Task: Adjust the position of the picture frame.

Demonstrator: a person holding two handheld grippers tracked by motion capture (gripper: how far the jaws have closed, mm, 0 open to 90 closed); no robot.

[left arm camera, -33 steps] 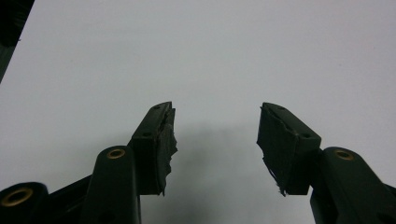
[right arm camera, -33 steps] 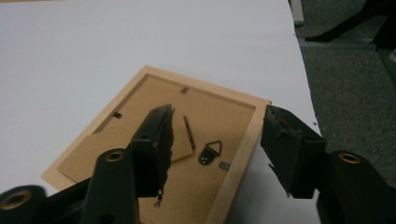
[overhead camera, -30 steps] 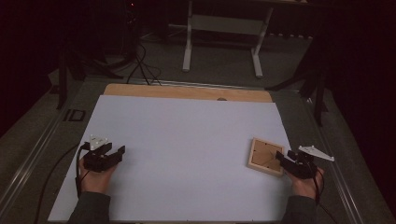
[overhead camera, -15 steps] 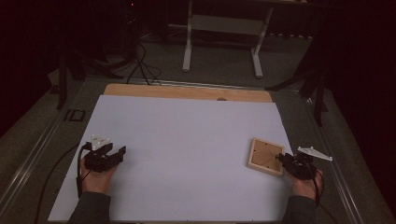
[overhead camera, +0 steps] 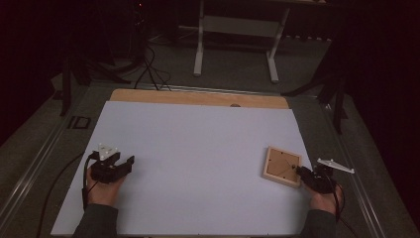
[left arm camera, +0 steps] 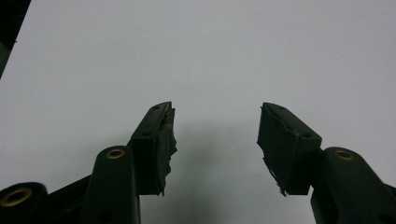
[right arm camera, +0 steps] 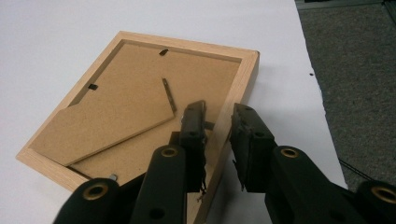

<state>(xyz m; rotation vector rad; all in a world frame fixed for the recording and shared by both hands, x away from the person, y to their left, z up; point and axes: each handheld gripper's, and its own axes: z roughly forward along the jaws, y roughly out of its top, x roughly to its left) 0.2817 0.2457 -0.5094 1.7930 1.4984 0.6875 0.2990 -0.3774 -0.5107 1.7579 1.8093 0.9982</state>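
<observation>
A small picture frame (right arm camera: 140, 112) of pale wood lies face down on the white sheet (overhead camera: 198, 148) that covers the table, near the sheet's right edge and turned a little askew. Its back is a brown board with a fold-out stand lying flat and small dark clips along the inner rim.

The right gripper view brings out this detail; in the high view the frame (overhead camera: 282, 166) reads as a light square with a brown middle. The right gripper view also shows the right gripper (right arm camera: 217, 126) straddling the frame's near side rail, one jaw over the backing board and the other outside the rail. Its jaws have just been closing, the rail is between them, and a slim gap still seems to show beside the wood. From above, the right gripper (overhead camera: 303, 172) sits at the frame's lower right corner.

The left gripper (left arm camera: 215, 130) stands wide open over bare sheet, holding nothing; the high view places the left gripper (overhead camera: 124, 166) well apart from the frame, at the sheet's left side
</observation>
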